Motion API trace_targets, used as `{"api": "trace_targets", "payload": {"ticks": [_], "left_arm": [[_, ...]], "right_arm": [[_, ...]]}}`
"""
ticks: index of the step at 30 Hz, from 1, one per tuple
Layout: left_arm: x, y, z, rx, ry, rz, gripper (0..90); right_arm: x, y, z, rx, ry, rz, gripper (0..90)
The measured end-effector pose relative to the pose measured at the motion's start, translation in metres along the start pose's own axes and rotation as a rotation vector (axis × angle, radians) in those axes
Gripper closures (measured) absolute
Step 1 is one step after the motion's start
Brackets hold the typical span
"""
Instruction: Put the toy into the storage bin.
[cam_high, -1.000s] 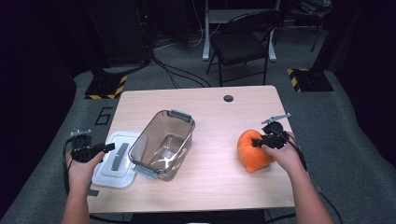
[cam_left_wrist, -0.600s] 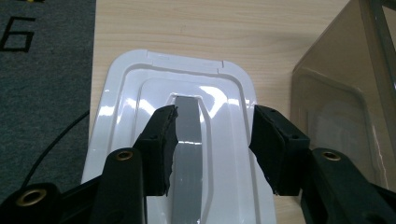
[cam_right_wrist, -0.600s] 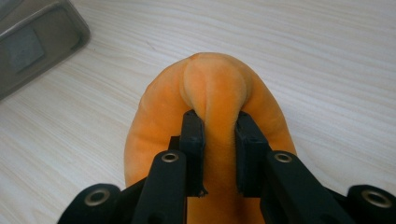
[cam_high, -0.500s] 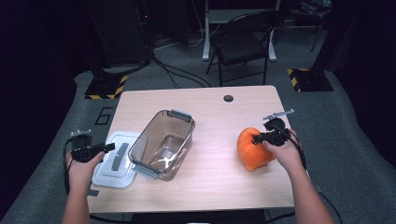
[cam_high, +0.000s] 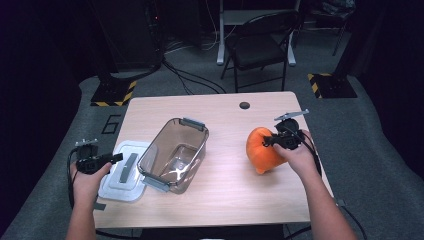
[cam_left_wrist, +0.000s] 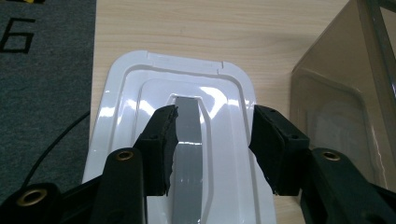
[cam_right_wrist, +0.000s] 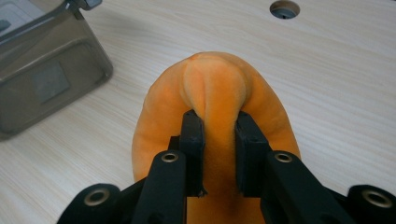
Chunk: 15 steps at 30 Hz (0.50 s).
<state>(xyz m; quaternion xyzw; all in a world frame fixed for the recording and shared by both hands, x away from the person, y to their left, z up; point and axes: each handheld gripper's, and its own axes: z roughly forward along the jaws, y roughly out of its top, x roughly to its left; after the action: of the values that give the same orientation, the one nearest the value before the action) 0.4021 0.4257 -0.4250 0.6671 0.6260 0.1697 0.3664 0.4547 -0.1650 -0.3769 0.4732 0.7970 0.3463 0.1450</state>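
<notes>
An orange plush toy (cam_high: 259, 150) is at the right of the wooden table (cam_high: 225, 200). My right gripper (cam_high: 267, 141) is shut on it; its jaws have just been closing and now pinch a fold of the plush toy (cam_right_wrist: 215, 88) between the pads, as the right gripper (cam_right_wrist: 216, 130) view shows. A clear smoky container (cam_high: 175, 152) stands open at the table's middle left. Beside it lies its white lid (cam_high: 112, 186) with a grey centre strip. My left gripper (cam_high: 117, 158) hovers over the lid (cam_left_wrist: 140, 93), and the left gripper (cam_left_wrist: 212, 135) jaws stand open, holding nothing.
A round cable hole (cam_high: 244, 105) sits near the table's far edge. A dark folding chair (cam_high: 260, 45) stands beyond the table. Cables lie on the grey floor. The container (cam_right_wrist: 42, 70) is to the left of the plush toy, with bare wood between them.
My right gripper has closed on the orange plush toy and risen a little, drawing the toy up and slightly toward the table's middle. The left gripper has stayed over the lid.
</notes>
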Motion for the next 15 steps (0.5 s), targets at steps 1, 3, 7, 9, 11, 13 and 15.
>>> {"api": "trace_targets", "payload": {"ticks": [1, 3, 7, 9, 11, 13, 15], "left_arm": [[0.000, 0.000, 0.000, 0.000, 0.000, 0.000, 50.4], [0.000, 0.000, 0.000, -0.004, 0.003, -0.004, 50.4], [0.000, 0.000, 0.000, 0.002, 0.000, -0.001, 50.5], [0.000, 0.000, 0.000, 0.000, -0.001, 0.000, 50.5], [0.000, 0.000, 0.000, 0.001, -0.002, 0.001, 50.5], [0.000, 0.000, 0.000, 0.002, 0.000, 0.000, 50.5], [0.000, 0.000, 0.000, 0.001, -0.001, 0.000, 50.5]], "right_arm": [[0.000, 0.000, 0.000, 0.000, 0.000, 0.000, 75.8], [0.004, 0.004, 0.000, -0.005, 0.001, -0.001, 75.8], [0.009, 0.011, 0.000, -0.016, 0.011, -0.017, 75.8], [0.011, 0.014, -0.001, -0.024, 0.015, -0.018, 75.8], [0.012, 0.015, -0.001, -0.028, 0.018, -0.023, 75.8], [0.014, 0.019, -0.001, -0.034, 0.025, -0.017, 75.8], [0.015, 0.021, -0.001, -0.038, 0.030, -0.023, 75.8]]}}
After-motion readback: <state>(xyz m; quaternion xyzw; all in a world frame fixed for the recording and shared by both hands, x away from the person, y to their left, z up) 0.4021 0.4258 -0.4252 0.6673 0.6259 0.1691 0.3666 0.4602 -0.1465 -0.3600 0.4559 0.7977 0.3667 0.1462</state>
